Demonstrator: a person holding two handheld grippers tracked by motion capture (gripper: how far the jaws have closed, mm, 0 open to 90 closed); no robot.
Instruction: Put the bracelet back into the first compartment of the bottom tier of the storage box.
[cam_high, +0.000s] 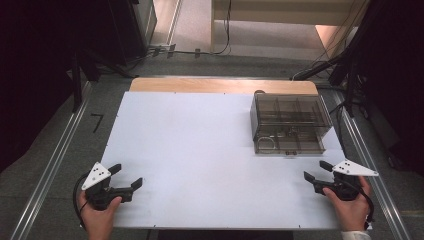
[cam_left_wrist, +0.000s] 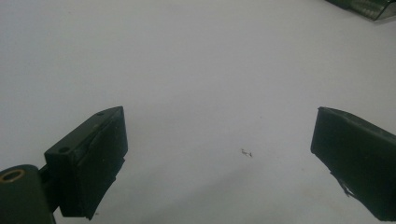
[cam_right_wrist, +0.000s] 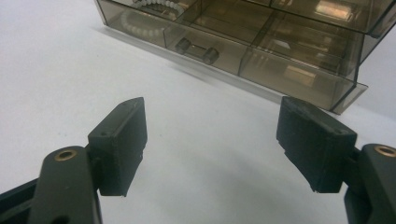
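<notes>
On the white table (cam_high: 200, 150), a smoky box (cam_high: 290, 122) sits far right; both grippers' fingers spread apart over grey floor (cam_high: 60, 165).

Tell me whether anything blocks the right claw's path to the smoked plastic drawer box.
Nothing visible does. The right claw is open, facing the drawer box, with bare white tabletop between them.

Drawer box (cam_high: 290, 122) on table's (cam_high: 200, 150) far right, bead bracelet (cam_right_wrist: 149, 9) in its drawer
</notes>
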